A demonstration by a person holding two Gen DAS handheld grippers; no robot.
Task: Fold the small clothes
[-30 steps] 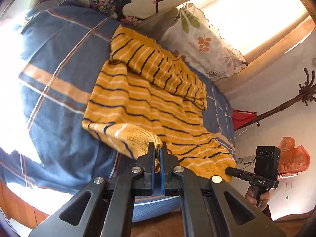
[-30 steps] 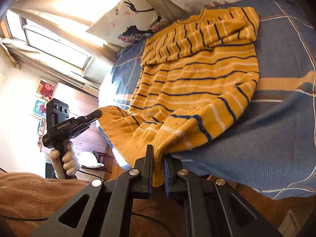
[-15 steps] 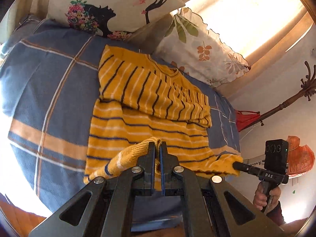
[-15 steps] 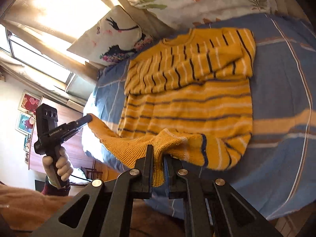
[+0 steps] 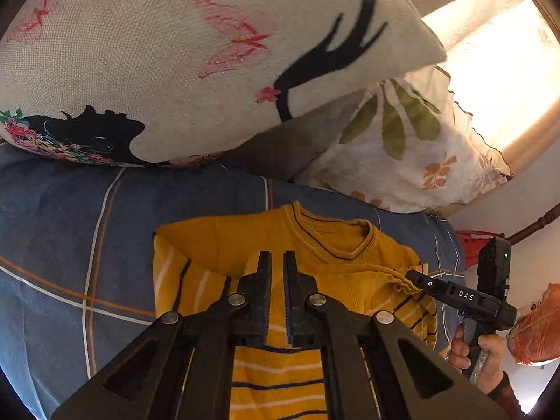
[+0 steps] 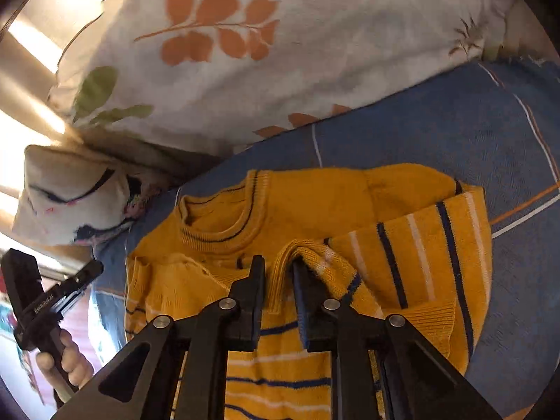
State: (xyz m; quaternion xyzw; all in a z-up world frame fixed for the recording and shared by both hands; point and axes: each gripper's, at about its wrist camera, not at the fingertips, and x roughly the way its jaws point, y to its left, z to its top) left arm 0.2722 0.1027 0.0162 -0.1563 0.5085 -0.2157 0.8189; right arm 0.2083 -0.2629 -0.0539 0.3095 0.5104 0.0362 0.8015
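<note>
The yellow striped sweater lies on the bed below the pillows. Both claws — left claw, right claw — pinch its hem up at the collar: bottom-to-top fold. Next, release and smooth.

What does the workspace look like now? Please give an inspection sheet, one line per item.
Surface: blue checked bed cover, sunlit.
Job's things: yellow striped sweater, lower part folded up near the collar.
Clutter: butterfly pillow and leaf pillow at the head of the bed.
Grippers: right gripper pinches a fold of the sweater; left gripper is over the sweater with a narrow gap, grip unclear.
Cables: nothing seen.
Surroundings: wooden coat stand and a bright curtain by the wall.
</note>
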